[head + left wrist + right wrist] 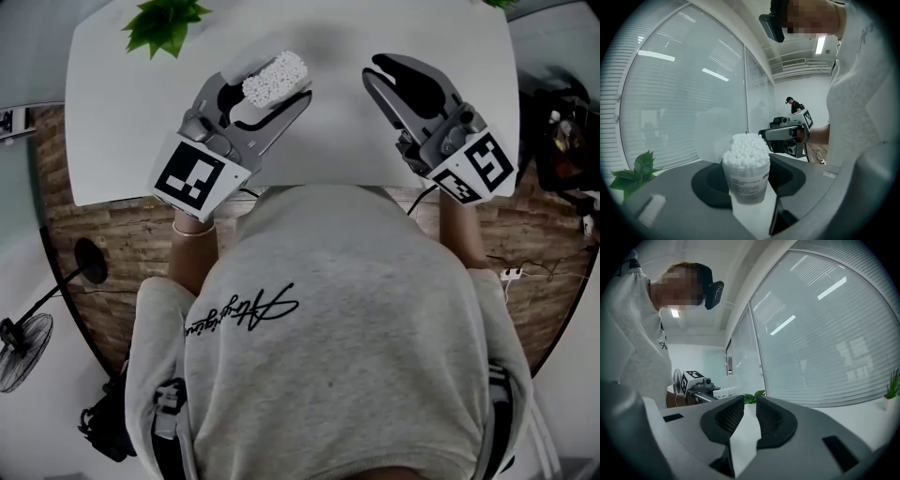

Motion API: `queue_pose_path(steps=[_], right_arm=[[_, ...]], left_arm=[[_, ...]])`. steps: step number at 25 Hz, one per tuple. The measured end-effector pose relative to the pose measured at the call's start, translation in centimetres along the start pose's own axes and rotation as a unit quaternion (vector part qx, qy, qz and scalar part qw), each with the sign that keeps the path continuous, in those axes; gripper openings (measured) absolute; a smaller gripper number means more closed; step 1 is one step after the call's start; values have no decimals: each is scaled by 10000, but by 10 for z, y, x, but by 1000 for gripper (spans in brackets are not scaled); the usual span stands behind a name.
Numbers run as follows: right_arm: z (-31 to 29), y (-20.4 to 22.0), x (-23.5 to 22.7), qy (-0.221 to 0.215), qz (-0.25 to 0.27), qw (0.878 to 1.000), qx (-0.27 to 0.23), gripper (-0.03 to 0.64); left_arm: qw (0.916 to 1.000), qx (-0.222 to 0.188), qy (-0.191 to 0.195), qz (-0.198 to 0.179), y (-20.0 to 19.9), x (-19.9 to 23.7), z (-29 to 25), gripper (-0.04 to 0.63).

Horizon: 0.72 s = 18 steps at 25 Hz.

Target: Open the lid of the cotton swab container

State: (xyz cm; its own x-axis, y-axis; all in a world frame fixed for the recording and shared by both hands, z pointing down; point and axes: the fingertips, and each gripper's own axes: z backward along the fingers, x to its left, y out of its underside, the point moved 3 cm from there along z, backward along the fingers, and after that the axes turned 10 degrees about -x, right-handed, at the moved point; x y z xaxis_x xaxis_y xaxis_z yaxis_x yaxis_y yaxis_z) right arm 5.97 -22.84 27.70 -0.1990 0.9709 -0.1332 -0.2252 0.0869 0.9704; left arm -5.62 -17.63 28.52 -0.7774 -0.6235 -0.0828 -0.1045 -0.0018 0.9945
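My left gripper [281, 87] is shut on the cotton swab container [271, 77], a clear cup packed with white swab heads, above the white table [122, 122]. In the left gripper view the container [746, 180] stands between the dark pads with the swabs bare on top. A cloudy, translucent lid [714, 136] stands tipped back behind it. My right gripper [375, 67] hovers to the right, apart from the container. In the right gripper view its jaws [750, 416] stand a narrow gap apart with nothing between them.
A green potted plant [164, 23] sits at the table's far left corner. A second small plant [893, 390] stands by the blinds. A floor fan [23, 347] stands on the floor at the left. A person [794, 105] is far back in the room.
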Motion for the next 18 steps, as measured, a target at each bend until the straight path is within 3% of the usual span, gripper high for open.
queue_pose_path(steps=[18], right_arm=[[10,7,-4,155,-147,9998,24,9]], left_arm=[[9996,-57,-268,19,6,1,-2,204]])
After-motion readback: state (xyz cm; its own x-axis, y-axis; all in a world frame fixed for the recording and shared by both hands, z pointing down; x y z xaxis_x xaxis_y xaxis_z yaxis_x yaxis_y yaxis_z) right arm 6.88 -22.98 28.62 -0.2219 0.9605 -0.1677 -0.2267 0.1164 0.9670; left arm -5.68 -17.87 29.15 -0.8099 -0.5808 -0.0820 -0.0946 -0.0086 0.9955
